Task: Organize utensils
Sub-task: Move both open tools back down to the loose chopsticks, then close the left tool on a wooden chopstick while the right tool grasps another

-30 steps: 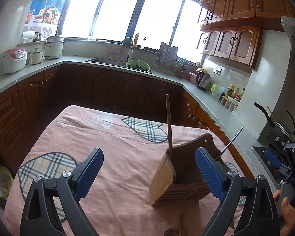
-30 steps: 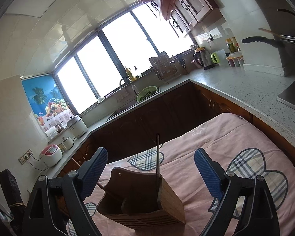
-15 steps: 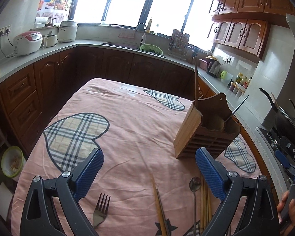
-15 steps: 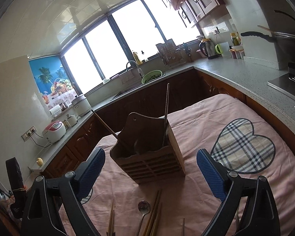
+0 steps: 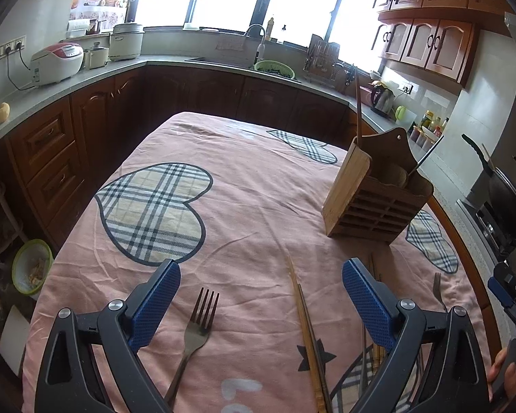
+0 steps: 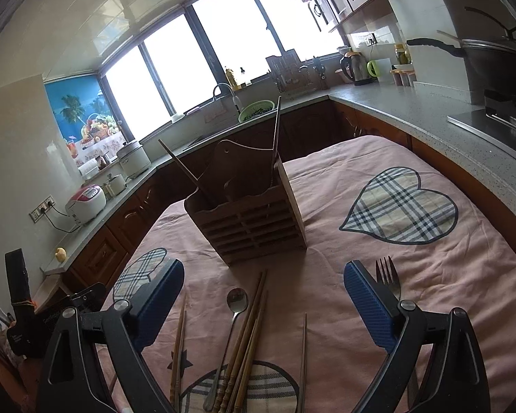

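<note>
A wooden utensil holder (image 5: 375,192) stands on the pink tablecloth (image 5: 251,206) with two sticks upright in it; it also shows in the right wrist view (image 6: 251,216). My left gripper (image 5: 261,306) is open and empty above a fork (image 5: 196,330) and a pair of chopsticks (image 5: 308,330). My right gripper (image 6: 263,304) is open and empty above a spoon (image 6: 232,313), several wooden chopsticks (image 6: 247,337), a single chopstick (image 6: 304,354) and a second fork (image 6: 388,278) by its right finger.
Kitchen counters with dark wood cabinets (image 5: 96,127) wrap around the table. A rice cooker (image 5: 56,62), a sink with a green colander (image 5: 275,69), a kettle (image 5: 382,98) and a wok on the stove (image 5: 505,196) stand around it.
Both grippers have pulled back from the holder and tilted down. The holder looks farther away, and the forks, spoon and chopsticks on the cloth have come fully into view.
</note>
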`<state>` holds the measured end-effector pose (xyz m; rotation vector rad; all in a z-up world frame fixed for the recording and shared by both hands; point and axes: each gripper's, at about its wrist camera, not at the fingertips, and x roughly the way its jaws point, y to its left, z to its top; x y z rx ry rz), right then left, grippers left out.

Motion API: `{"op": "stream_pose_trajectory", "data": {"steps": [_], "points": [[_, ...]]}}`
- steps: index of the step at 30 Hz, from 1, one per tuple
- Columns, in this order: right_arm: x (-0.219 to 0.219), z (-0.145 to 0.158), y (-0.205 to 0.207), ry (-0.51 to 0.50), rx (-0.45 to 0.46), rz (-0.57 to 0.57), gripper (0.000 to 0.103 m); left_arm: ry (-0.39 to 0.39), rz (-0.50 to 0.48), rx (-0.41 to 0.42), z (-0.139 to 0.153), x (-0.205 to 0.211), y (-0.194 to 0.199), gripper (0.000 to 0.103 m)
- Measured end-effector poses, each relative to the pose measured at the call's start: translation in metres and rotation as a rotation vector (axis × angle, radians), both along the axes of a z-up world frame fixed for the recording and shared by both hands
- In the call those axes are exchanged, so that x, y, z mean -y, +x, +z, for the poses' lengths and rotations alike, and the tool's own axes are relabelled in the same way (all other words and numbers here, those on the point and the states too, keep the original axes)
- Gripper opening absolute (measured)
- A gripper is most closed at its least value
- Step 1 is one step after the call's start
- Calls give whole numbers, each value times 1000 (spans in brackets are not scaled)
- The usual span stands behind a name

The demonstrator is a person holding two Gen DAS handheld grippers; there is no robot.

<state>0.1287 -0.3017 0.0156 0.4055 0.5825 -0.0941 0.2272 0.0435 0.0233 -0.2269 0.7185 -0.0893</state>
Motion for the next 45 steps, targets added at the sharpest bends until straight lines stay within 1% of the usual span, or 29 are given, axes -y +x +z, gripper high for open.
{"op": "stream_pose_trajectory", "data": {"steps": [8, 16, 18, 20, 21, 22, 23, 24, 26, 27, 29, 31, 36, 40, 43, 44, 45], "points": [[-3, -11, -3, -15, -41, 7, 95, 27, -12, -32, -5, 6, 6, 95], [-9, -25, 10, -31, -99, 30, 95, 43, -21, -80, -12, 12, 21, 95], [-11, -29, 16, -38, -117, 38, 92, 53, -24, -92, -15, 15, 26, 95], [-13, -34, 23, -38, -137, 51, 80, 61, -30, -104, -18, 19, 32, 94], [-13, -37, 28, -36, -151, 57, 76, 64, -33, -111, -20, 22, 37, 94], [-14, -41, 32, -33, -165, 63, 69, 67, -36, -117, -22, 24, 41, 94], [-14, -44, 37, -28, -180, 71, 61, 70, -40, -123, -23, 26, 44, 92], [-15, -48, 42, -25, -192, 78, 57, 72, -46, -130, -25, 27, 49, 88], [-16, -54, 52, -22, -216, 90, 44, 76, -59, -150, -30, 31, 59, 83], [-16, -57, 57, -16, -225, 97, 42, 78, -65, -160, -33, 33, 64, 81], [-17, -61, 67, -9, -240, 107, 31, 83, -75, -182, -40, 36, 76, 78], [-19, -66, 79, -8, -261, 116, 28, 84, -82, -203, -46, 39, 86, 78], [-23, -80, 106, 2, -299, 145, 23, 102, -97, -244, -63, 46, 108, 74], [-27, -95, 124, -6, -345, 159, 17, 109, -108, -277, -76, 51, 123, 69], [-29, -106, 133, -7, -385, 168, 12, 116, -118, -305, -86, 55, 132, 62], [-29, -110, 136, -12, -398, 171, 10, 119, -120, -315, -89, 56, 135, 58], [-30, -114, 137, -18, -413, 173, 10, 132, -120, -303, -90, 58, 136, 58]]}}
